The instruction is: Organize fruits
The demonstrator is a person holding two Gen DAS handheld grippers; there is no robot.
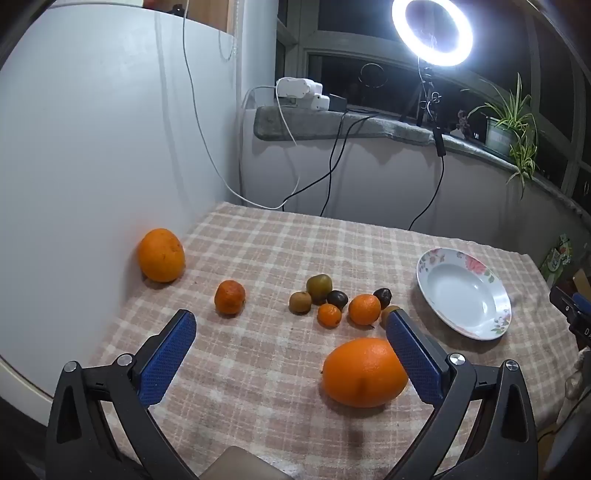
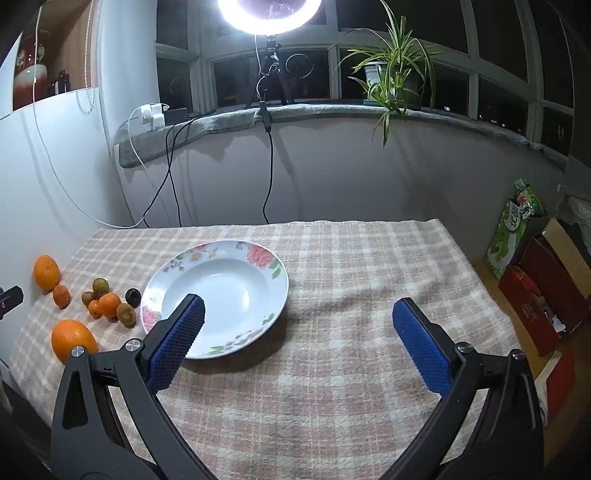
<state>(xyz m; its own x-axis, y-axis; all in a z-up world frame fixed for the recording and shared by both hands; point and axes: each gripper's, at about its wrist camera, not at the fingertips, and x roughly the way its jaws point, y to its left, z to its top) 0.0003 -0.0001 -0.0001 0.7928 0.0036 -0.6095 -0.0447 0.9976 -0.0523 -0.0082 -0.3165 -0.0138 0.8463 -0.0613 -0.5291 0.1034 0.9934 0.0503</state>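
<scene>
Biggest thing here is the table, covered in a pink-and-cream checked cloth [image 1: 258, 369] that fills the lower half of both views. Behind it runs a grey stone windowsill [image 2: 332, 110] across the upper part of the right wrist view, with a spider plant [image 2: 395, 62] at upper right and a ring light [image 1: 432, 31] glowing at the top.

Next down is the floral plate [image 2: 221, 254], left of centre in the right wrist view and far right in the left wrist view. Nothing in it, all the fruit is lying on the cloth.

The left gripper [image 1: 291, 354] sits at the bottom of its frame with its blue pads spread wide, gripping nothing. A big orange [image 1: 364, 373] lies just inside its right-hand finger, at lower right of centre. Can't tell if it touches the pad. The right gripper [image 2: 299, 343] is also spread wide and empty, over bare cloth, with its left-hand finger overlapping the plate's near rim in the picture.

Another large orange [image 1: 161, 254] is at middle left against the white panel [image 1: 92, 147]. A mandarin [image 1: 229, 297] sits alone near it. Then a little cluster in mid frame: two more mandarins [image 1: 364, 309], a greenish fruit [image 1: 318, 287], brown kiwis [image 1: 300, 302] and two small dark fruits [image 1: 337, 299], bunched up and touching.
</scene>
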